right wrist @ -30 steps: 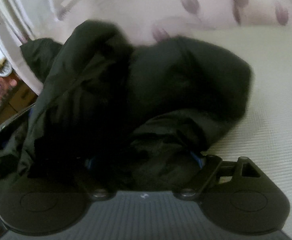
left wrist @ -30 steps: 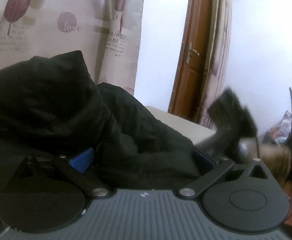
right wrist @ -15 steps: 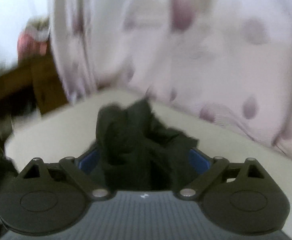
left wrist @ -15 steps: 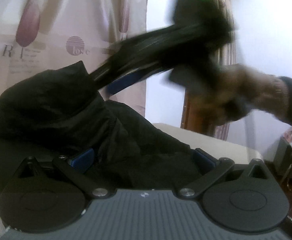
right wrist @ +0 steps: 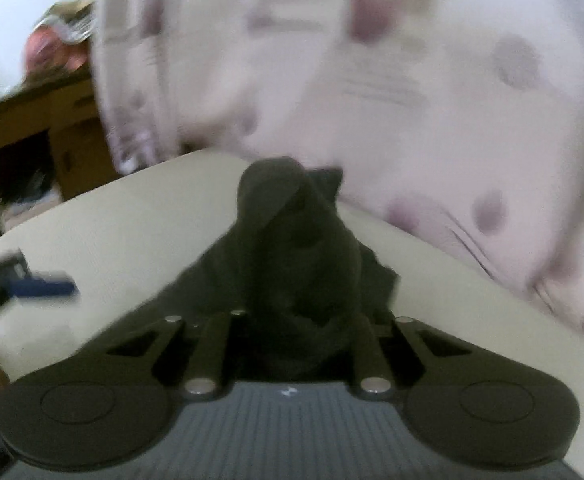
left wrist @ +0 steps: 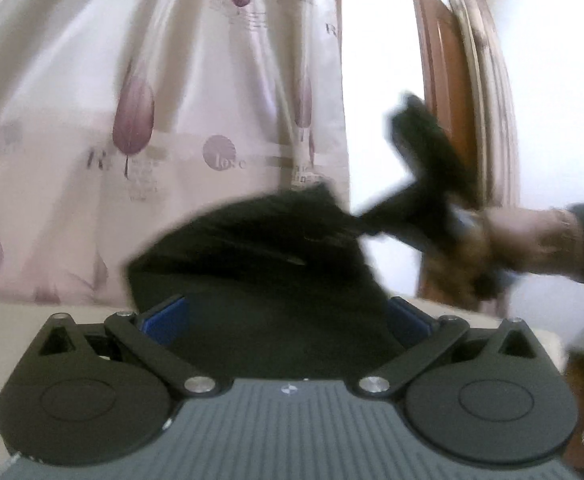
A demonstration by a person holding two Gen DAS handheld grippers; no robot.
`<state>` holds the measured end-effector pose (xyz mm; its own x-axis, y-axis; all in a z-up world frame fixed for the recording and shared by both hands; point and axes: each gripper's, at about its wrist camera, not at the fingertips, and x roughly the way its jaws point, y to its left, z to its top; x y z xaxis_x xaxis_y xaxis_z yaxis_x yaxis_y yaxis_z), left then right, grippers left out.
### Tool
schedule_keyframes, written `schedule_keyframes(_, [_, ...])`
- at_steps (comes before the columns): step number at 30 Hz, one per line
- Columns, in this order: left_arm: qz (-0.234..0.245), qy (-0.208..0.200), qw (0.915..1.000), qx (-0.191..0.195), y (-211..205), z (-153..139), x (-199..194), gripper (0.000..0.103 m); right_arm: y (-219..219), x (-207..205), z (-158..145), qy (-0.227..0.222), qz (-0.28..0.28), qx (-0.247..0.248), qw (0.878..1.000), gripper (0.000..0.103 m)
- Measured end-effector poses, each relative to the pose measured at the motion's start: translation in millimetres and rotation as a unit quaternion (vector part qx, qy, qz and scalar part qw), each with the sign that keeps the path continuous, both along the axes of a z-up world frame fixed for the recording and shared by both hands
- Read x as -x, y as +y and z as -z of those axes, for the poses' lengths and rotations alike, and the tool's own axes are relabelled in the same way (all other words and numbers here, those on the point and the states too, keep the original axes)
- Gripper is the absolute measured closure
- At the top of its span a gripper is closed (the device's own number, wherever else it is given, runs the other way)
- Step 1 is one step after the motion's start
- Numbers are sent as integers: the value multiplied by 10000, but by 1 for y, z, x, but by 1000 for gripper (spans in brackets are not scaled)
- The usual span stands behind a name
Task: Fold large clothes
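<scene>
A black garment hangs bunched above the cream table. It fills the space between my left gripper's blue pads, which stand wide apart. In the left wrist view my right gripper pinches the garment's upper right corner, held by a person's hand. In the right wrist view the garment rises in a peak from my right gripper, whose jaws are closing on the cloth; fabric hides its pads. A blue pad of the left gripper shows at the left edge.
A pale curtain with purple leaf prints hangs behind the table. A brown wooden door stands at the back right. Wooden furniture sits beyond the table's far left corner.
My right gripper's jaws have closed in on a bunch of the garment. It swung from above the heap down to the right, pulling the cloth's corner. The left view has shifted towards the curtain.
</scene>
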<state>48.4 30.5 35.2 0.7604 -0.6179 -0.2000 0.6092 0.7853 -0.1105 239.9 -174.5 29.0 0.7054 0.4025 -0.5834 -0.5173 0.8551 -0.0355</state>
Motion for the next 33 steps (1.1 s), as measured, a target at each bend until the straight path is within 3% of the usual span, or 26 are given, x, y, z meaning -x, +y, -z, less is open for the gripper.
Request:
schedule_keyframes(2, [101,34,9999,-9,-11,-3,-9,0,-45,7,8,54,387,-659,9971,87])
schedule_keyframes(5, [330,397,9986,77,-36,-1,-24,0,-103,24,22,-61,733,-1788,9811,87])
schedule_keyframes(7, [458,565,9973,93,-52,5,-31,0,-131,26,39,-112,987,-2055,9736,86])
schedule_keyframes(10, [748,746,9944,-16,-77,14,-34,0,-180,24,74,-51,863,-2846,9548,85])
schedule_keyframes(12, [810,735,9939,-128,-89,20,-33,0,-212,20,97,54,876,-3146,9452,81])
schedule_keyframes(16, [977,614,9933,-114,-98,25,-38,0,-237,16,123,155,891,-3188,9435,80])
schedule_keyframes(18, [1062,546,9928,-98,-105,26,-43,0,-237,21,134,96,781,-3161,9454,80])
schedule_keyframes(21, [1313,555,9898,-36,-117,32,-53,0,-240,20,145,190,818,-3534,9317,80])
schedule_keyframes(23, [1301,475,9904,-2,-122,33,-56,0,-237,20,145,225,878,-3584,9291,79])
schedule_keyframes(26, [1093,412,9927,-292,-126,37,-57,0,-234,22,152,409,1027,-3974,9110,79])
schedule_keyframes(29, [399,798,9959,-129,-109,38,-60,0,-198,19,156,554,991,-4243,8984,79])
schedule_keyframes(33, [-384,1094,9926,361,-39,31,-47,0,-127,13,155,835,339,-4329,8969,79])
